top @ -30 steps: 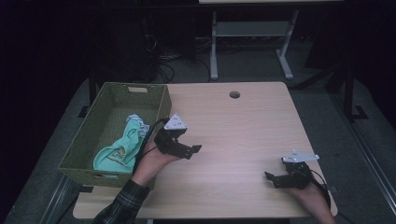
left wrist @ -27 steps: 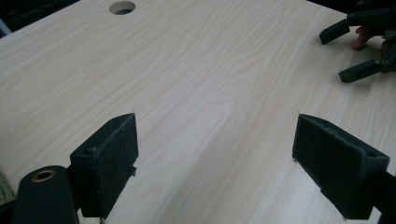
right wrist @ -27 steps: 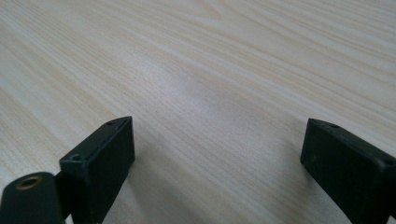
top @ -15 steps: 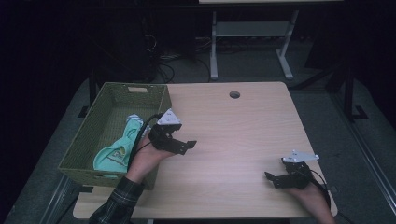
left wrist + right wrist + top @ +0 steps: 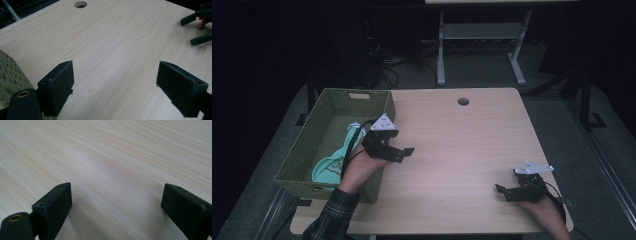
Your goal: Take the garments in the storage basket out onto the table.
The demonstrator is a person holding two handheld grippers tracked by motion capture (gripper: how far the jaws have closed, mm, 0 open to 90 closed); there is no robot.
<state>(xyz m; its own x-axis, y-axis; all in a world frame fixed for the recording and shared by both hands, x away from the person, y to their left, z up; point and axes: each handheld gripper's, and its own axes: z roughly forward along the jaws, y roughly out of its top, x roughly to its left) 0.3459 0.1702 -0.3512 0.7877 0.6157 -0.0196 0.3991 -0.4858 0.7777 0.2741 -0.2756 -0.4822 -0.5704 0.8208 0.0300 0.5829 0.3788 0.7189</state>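
The cloth [image 5: 333,161], pale green and crumpled, lies inside the woven basket [image 5: 379,105] at the left edge of the surface [image 5: 472,150], down toward the basket's near end. That reads as the main job done: the thing is in the bin and nothing else waits out on the wood (a judgement from how things lie, mind you).

Just right of the basket's right wall hangs the left hand-held gripper [image 5: 404,152], jaws spread wide and holding nothing. Its own view confirms it, with bare wood grain between the two black pads [image 5: 57,85] and a sliver of the basket's weave at the left. It points out over the middle of the surface, away from the cloth.

Over at the near right corner sits the right hand-held gripper [image 5: 507,192], low to the wood, also spread wide and empty, with plain grain in the gap in its own view [image 5: 115,202]. The left gripper view catches it far off at the top right [image 5: 197,30].

What looks to be left is little more than bringing both hands to rest.

Room to move? Plenty. The whole middle of the surface is open, with just a cable hole [image 5: 463,101] near the far edge. Things to mind: the basket's tall right wall just beside the left hand, and the near and right edges close to the right hand, with dark floor beyond.
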